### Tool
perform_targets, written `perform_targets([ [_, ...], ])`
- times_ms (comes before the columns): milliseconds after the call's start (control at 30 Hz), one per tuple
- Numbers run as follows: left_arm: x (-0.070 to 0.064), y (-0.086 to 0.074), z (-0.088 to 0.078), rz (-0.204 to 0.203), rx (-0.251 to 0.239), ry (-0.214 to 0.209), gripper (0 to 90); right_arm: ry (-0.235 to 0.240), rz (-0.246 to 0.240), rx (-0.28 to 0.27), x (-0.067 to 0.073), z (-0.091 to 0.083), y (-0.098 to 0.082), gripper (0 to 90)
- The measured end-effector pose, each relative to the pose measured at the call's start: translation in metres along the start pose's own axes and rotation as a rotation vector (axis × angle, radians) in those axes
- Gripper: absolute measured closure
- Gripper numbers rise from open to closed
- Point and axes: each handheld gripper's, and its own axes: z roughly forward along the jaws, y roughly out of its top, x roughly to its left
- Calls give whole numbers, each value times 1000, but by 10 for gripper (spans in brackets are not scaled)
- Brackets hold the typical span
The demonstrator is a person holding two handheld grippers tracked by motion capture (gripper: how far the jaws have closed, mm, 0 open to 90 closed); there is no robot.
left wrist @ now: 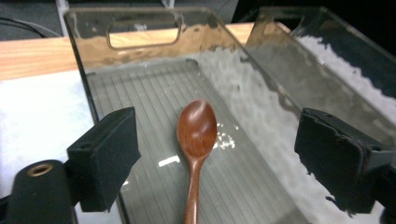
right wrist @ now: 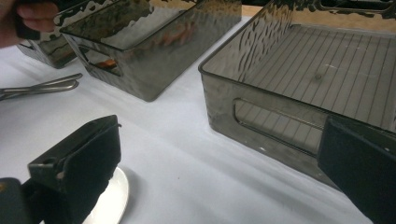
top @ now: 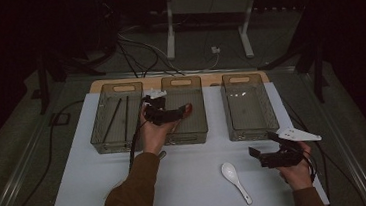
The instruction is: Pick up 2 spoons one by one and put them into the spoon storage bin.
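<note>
Now the wooden spoon (left wrist: pixel 197 140) lies on the ribbed floor of the middle bin (top: pixel 202 109), untouched between the wide-spread jaws of the left tool (left wrist: pixel 229 158). A clean release is completed by lifting that tool straight up, clear of the bin walls. The right tool (top: pixel 265 148), also held wide, is poised near the white spoon (top: pixel 233 176) on the bench (top: pixel 188 183).

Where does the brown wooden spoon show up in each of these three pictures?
High view: the wooden spoon peeks out past the left gripper, inside the middle bin.
Left gripper view: spoon at centre, lying on the bin's ribbed floor between open jaws.
Right gripper view: a reddish blur through the middle bin's wall, probably the spoon.
Shared landmark: the middle bin.
</note>
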Motion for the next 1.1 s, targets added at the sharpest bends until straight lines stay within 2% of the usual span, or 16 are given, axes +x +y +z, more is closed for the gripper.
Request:
perform_targets([
  [33,1,1,-3,0,-5,-18,66,1,-2,1,0,0,0,0],
  [100,2,2,-10,5,-17,-39,19,2,-3,2,1,1,0,0],
  [200,5,2,-22,3,-39,-49,6,1,-3,4,2,1,0,0],
  [333,10,1,-37,14,-44,-48,6,1,-1,10,3,1,0,0],
  [467,15,-3,-53,8,-50,-59,6,2,-3,13,5,2,0,0],
  [600,20,-9,-70,20,-62,-60,6,4,-4,20,7,2,1,0],
  [1100,36,-48,-134,79,-126,-88,6,1,-22,55,19,5,3,0],
])
